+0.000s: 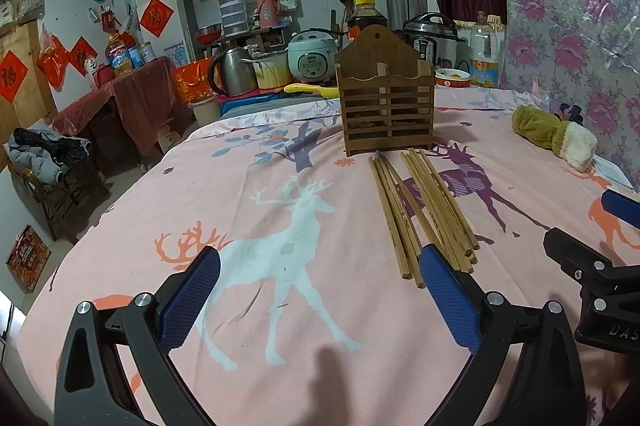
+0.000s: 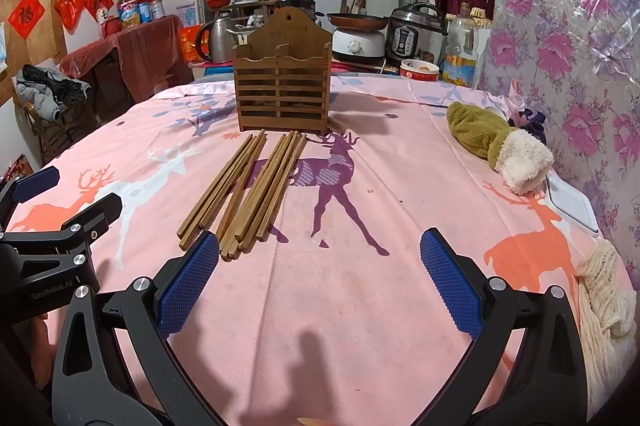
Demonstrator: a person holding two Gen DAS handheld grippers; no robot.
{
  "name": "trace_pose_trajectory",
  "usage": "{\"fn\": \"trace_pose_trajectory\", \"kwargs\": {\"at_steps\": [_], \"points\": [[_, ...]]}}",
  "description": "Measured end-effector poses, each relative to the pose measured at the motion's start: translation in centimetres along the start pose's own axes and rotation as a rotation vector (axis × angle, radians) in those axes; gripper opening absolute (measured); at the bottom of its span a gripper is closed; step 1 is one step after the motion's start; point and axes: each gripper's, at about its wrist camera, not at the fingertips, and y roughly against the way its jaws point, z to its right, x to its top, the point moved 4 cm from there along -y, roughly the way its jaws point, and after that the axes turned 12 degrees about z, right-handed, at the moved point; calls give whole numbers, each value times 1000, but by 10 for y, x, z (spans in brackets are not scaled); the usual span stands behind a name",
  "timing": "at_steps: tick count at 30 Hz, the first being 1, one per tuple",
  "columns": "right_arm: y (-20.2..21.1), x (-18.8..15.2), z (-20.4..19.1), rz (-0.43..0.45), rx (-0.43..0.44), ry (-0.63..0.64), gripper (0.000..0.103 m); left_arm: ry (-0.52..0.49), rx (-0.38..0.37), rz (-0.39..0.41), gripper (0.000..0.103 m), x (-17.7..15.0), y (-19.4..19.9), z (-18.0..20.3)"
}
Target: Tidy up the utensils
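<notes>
At the far left of the left wrist view, a chair heaped with dark clothing (image 1: 48,152) is seen beside a side table draped in red cloth (image 1: 132,94). The bench, covered by a pink deer-print cloth (image 1: 248,210), fills the middle of both views. The left tool (image 1: 320,286) is held just above the cloth with its blue pads spread wide and nothing between them; its right pad lies just beside the near ends of the chopsticks (image 1: 420,210).

The chopsticks are laid flat on the cloth in two loose bundles, side by side, their far ends reaching nearly to the foot of the wooden slatted holder (image 1: 386,98). The holder stands upright toward the back of the bench, with two compartments open at the top; whether anything lies inside cannot be told. Nothing is seen between the chopsticks and the holder.

Behind the holder, a kettle (image 1: 236,70), a rice cooker (image 1: 314,56), a dark sauce bottle (image 1: 366,14), a pressure cooker (image 1: 432,34) and an oil bottle (image 1: 484,54) are crowded along the back edge.

In the right wrist view, the right tool (image 2: 320,266) is likewise released, its left pad beside the chopstick ends. Further right, a green plush item with a white cuff (image 2: 496,142), a white lidded box (image 2: 570,204) and cream yarn (image 2: 604,290) are set near the floral wall covering (image 2: 568,38).
</notes>
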Motion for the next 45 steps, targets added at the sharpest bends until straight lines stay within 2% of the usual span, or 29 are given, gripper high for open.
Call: {"fn": "trace_pose_trajectory", "kwargs": {"at_steps": [45], "points": [[1,1,-2,6,3,5,97,4,5,-13,98,-3,-4,0]]}}
